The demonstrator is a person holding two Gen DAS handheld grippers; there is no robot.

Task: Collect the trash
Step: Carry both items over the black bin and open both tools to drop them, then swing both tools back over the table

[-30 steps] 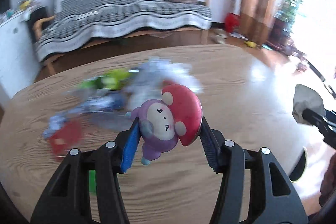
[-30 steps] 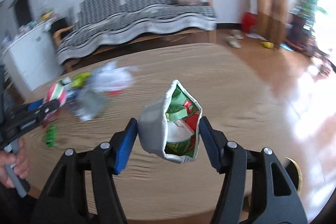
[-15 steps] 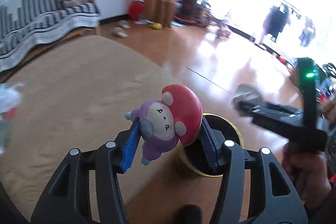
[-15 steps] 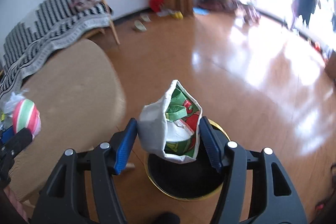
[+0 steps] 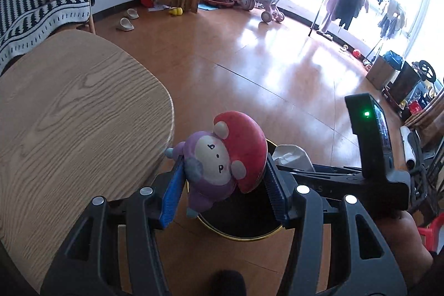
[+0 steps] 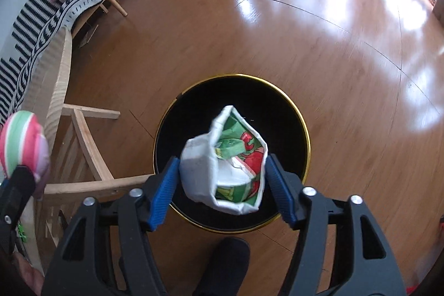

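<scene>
- The right gripper [image 6: 222, 186] hangs directly above the round black bin with a gold rim [image 6: 302, 129], its blue pads just spreading away from the crumpled white carton with green and red print [image 6: 230, 165] that sits between them; the left pad appears to touch the carton still, the right pad shows a sliver of gap.
- The carton is dented and folded open at the top, light and irregular; it sits over the bin's mouth, slightly toward the near rim.
- The left gripper [image 5: 223, 186] pinches a purple figurine with a red mushroom cap [image 5: 222, 157], pads pressed on both sides, above the near-left rim of the bin [image 5: 241, 236].
- Risk: the carton, being light and lopsided, could cling to one pad or tumble sideways and catch the rim instead of dropping in.
- Risk: the two grippers crowd the same opening, so a knock between them could send either thing onto the wooden floor [image 6: 333, 32].
- Risk: the figurine looks rounded and hard; released off-centre, it may bounce off the rim.
- Left of the bin stands the oval light-wood table [image 5: 69, 115].
</scene>
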